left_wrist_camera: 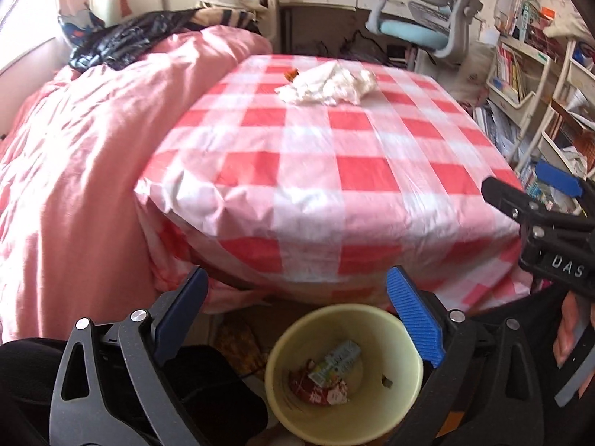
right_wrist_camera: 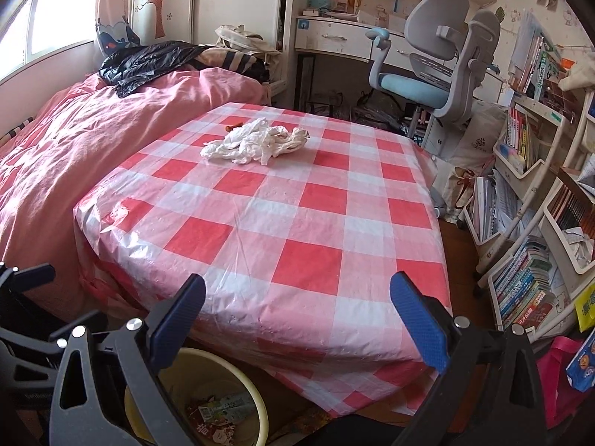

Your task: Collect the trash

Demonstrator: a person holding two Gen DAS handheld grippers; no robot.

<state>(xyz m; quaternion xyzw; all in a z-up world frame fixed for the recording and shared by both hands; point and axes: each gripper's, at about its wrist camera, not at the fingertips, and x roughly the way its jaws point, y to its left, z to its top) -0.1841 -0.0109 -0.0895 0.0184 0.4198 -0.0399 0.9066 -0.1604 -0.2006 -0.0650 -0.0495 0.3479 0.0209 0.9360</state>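
A pile of crumpled white tissue [left_wrist_camera: 327, 83] [right_wrist_camera: 256, 141] lies on the far part of the red-and-white checked table [left_wrist_camera: 353, 171] [right_wrist_camera: 297, 223], with a small orange scrap [left_wrist_camera: 292, 74] [right_wrist_camera: 233, 126] at its far left edge. A pale yellow bin [left_wrist_camera: 344, 375] [right_wrist_camera: 208, 401] stands on the floor at the table's near edge, holding snack wrappers [left_wrist_camera: 331, 375]. My left gripper [left_wrist_camera: 297, 316] is open and empty, right above the bin. My right gripper [right_wrist_camera: 297, 316] is open and empty over the table's near edge; it also shows at the right of the left wrist view [left_wrist_camera: 539, 219].
A bed with a pink quilt [left_wrist_camera: 74, 167] [right_wrist_camera: 74, 141] runs along the table's left side, with a black plastic bag [right_wrist_camera: 148, 61] at its far end. A grey-and-blue desk chair [right_wrist_camera: 435, 74] and desk stand behind the table. Full bookshelves [right_wrist_camera: 539, 204] line the right.
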